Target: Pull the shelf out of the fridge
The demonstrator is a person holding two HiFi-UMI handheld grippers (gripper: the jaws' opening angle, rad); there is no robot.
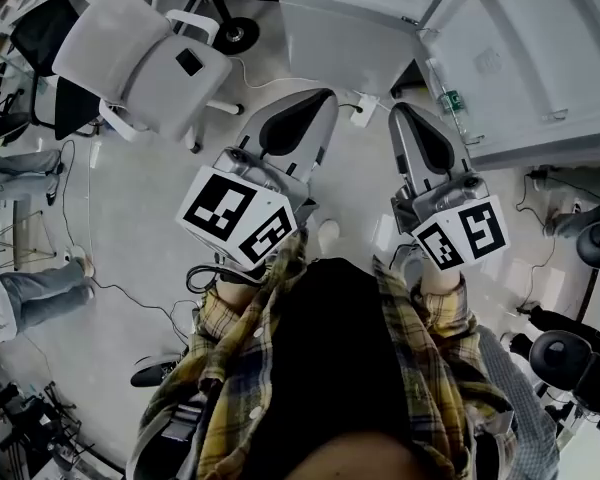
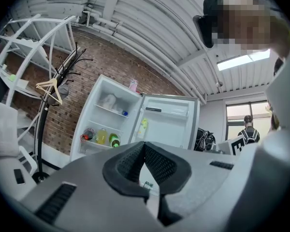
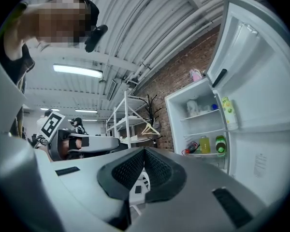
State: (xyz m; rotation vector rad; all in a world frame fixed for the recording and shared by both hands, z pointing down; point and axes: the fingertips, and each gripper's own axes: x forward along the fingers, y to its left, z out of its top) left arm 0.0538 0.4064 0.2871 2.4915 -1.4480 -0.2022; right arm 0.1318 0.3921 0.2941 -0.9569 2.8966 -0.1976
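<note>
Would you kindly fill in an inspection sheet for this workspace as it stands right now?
Surface: pale floor; no table seen.
Job's things: fridge open, door swung wide; shelves in place inside, bottles on the lower one.
Clutter: white chair on the floor left of the fridge.
Grippers: left gripper and right gripper both have their jaws shut, hold nothing and are short of the fridge.
Cables: loose cable across the floor.
Surroundings: brick wall, coat stand, white rack.
</note>
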